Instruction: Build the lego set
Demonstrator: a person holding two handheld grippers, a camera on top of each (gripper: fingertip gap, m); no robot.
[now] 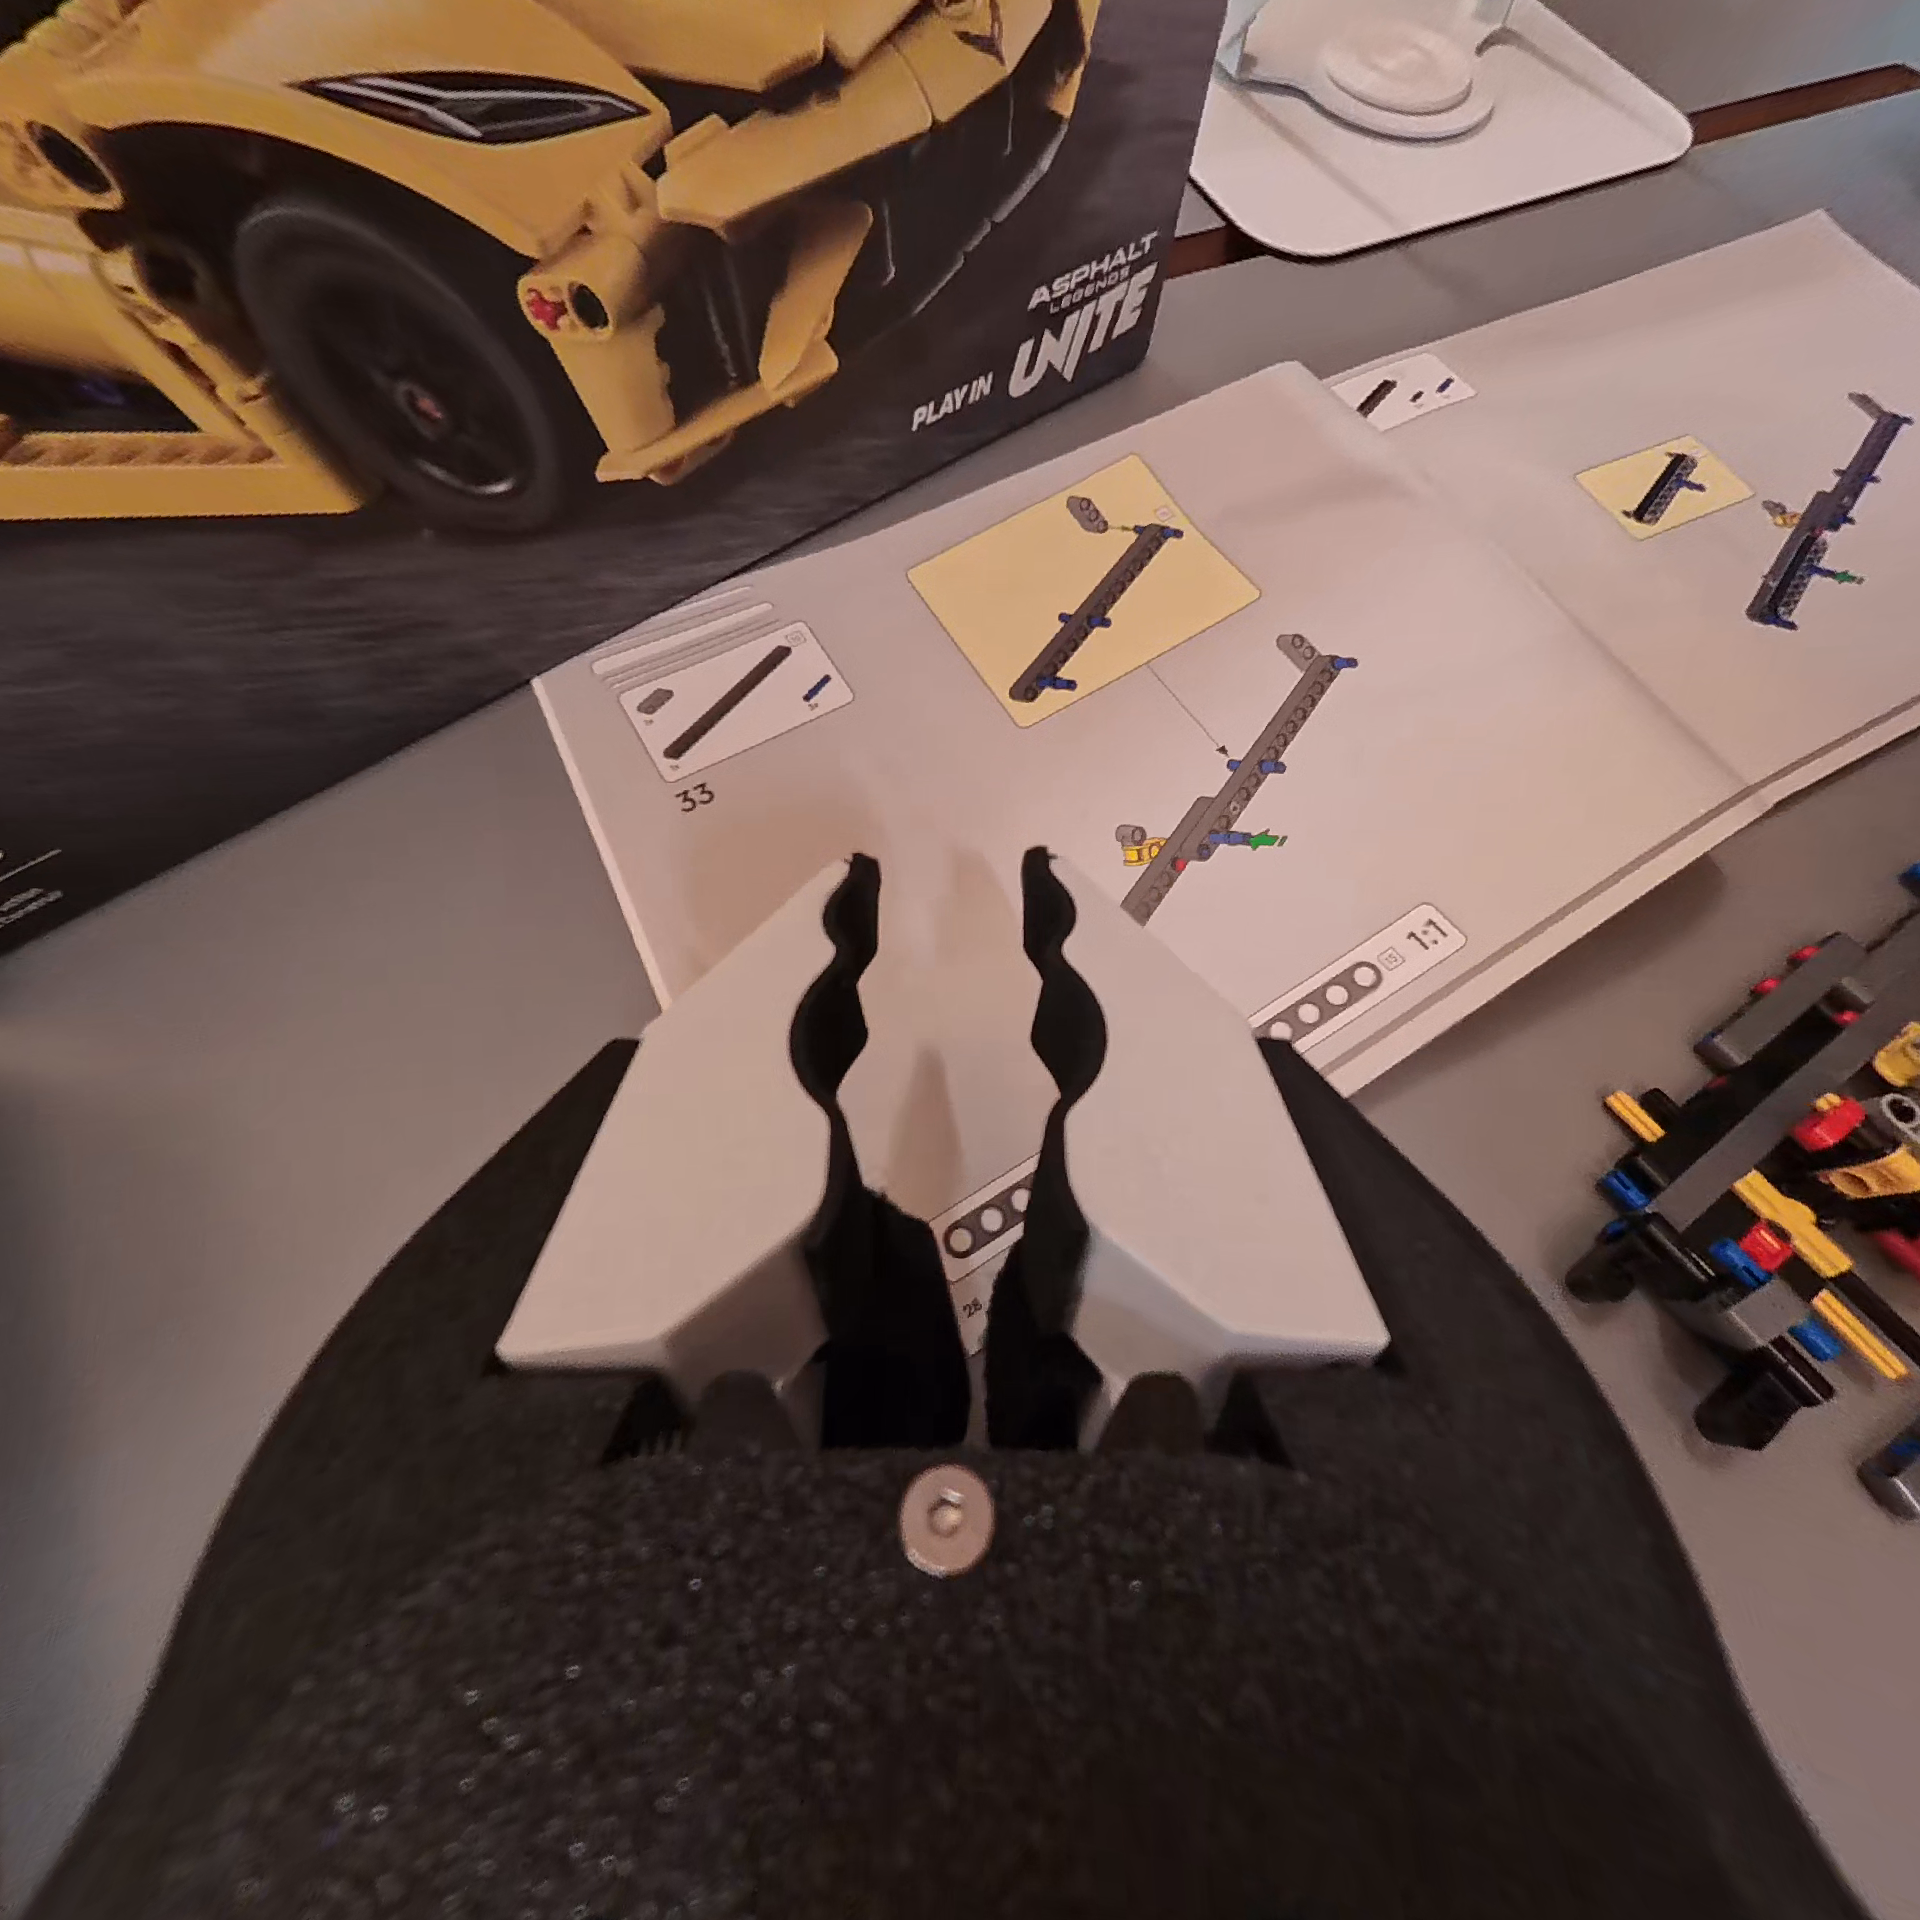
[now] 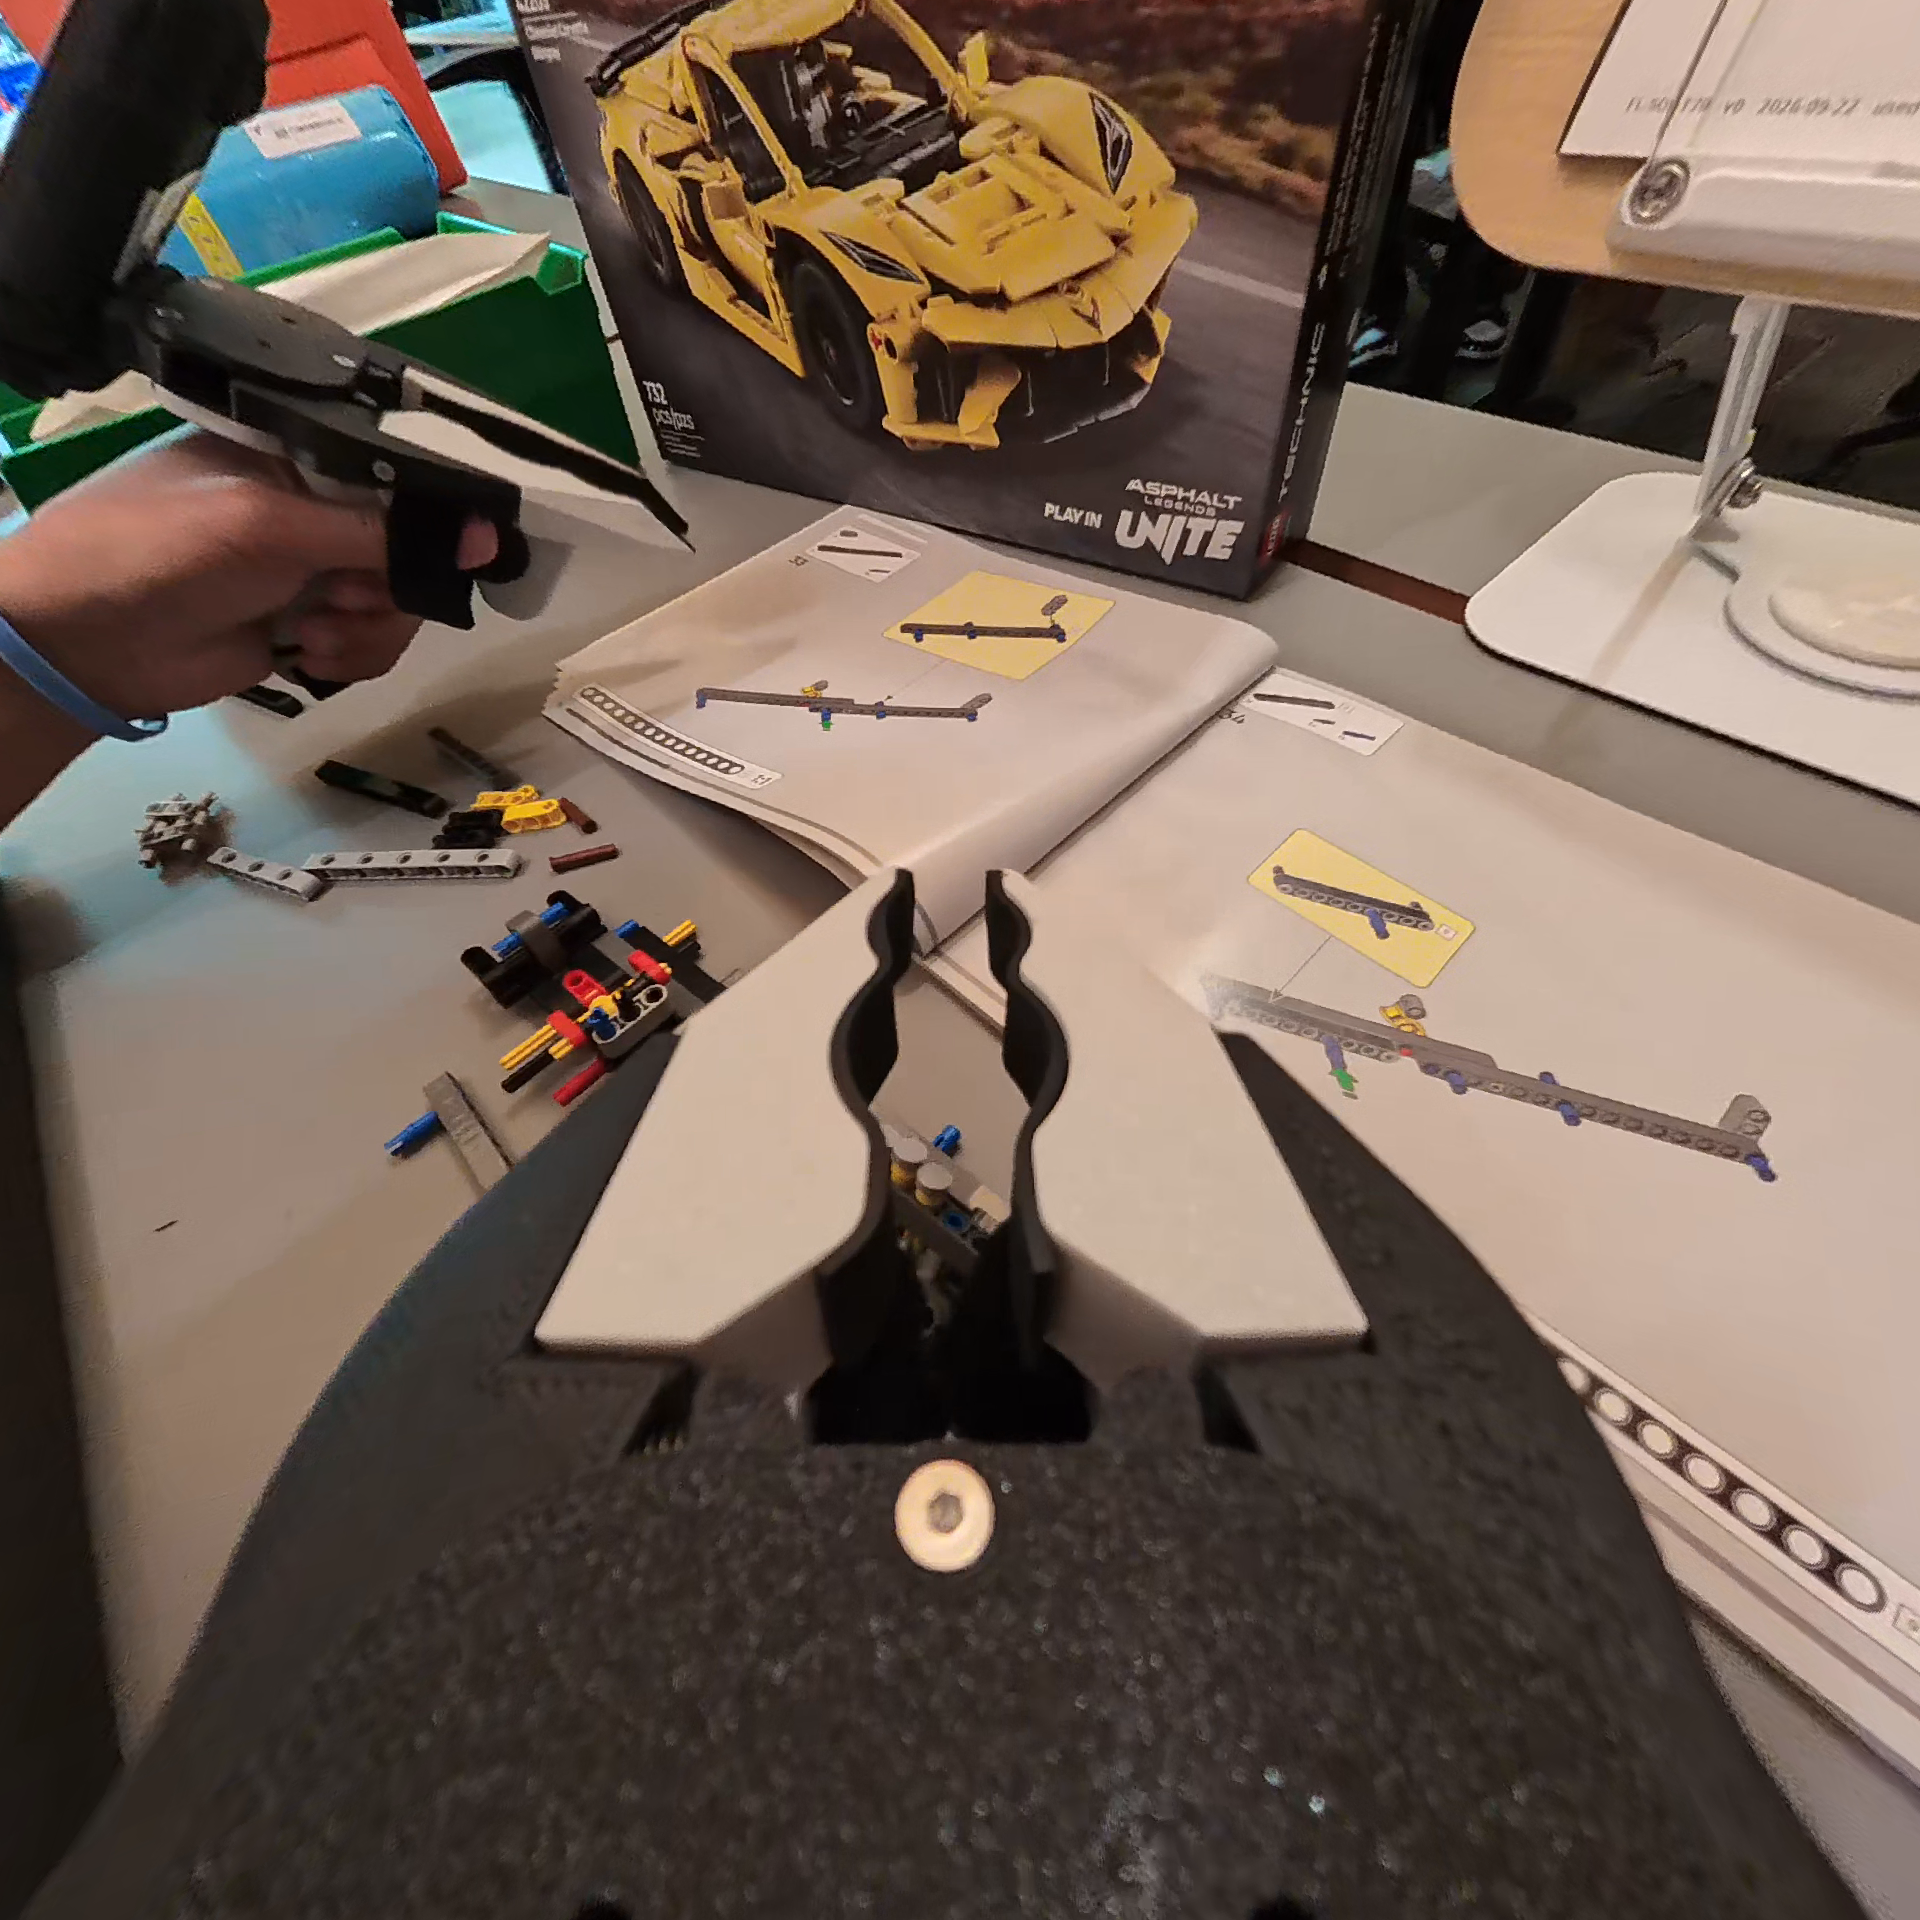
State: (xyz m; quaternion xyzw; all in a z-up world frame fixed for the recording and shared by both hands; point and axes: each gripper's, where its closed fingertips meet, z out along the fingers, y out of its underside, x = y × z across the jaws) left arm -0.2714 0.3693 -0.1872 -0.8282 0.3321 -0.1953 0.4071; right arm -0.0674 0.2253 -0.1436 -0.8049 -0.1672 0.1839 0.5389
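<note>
My left gripper [image 1: 951,862] is open and empty, hovering over the left page of the open instruction booklet [image 1: 1195,665]. It also shows side-on in the right wrist view [image 2: 675,530], held in a hand. My right gripper [image 2: 948,883] has its jaws narrowly apart, shut on a small grey lego assembly [image 2: 930,1184] with blue and yellow bits, gripped deep between the pads above the booklet [image 2: 1558,935]. A partly built black, grey, yellow and red chassis [image 2: 587,987] lies on the grey table, and it also shows in the left wrist view [image 1: 1766,1205].
The yellow-car set box [image 2: 966,260] stands behind the booklet, also in the left wrist view [image 1: 468,312]. Loose grey beams [image 2: 410,862], yellow connectors [image 2: 520,810] and pins lie at left. A green bin [image 2: 499,312] sits far left. A white stand base [image 2: 1662,592] is at right. The gap from one gripper's tips to the other's is roughly 25 cm.
</note>
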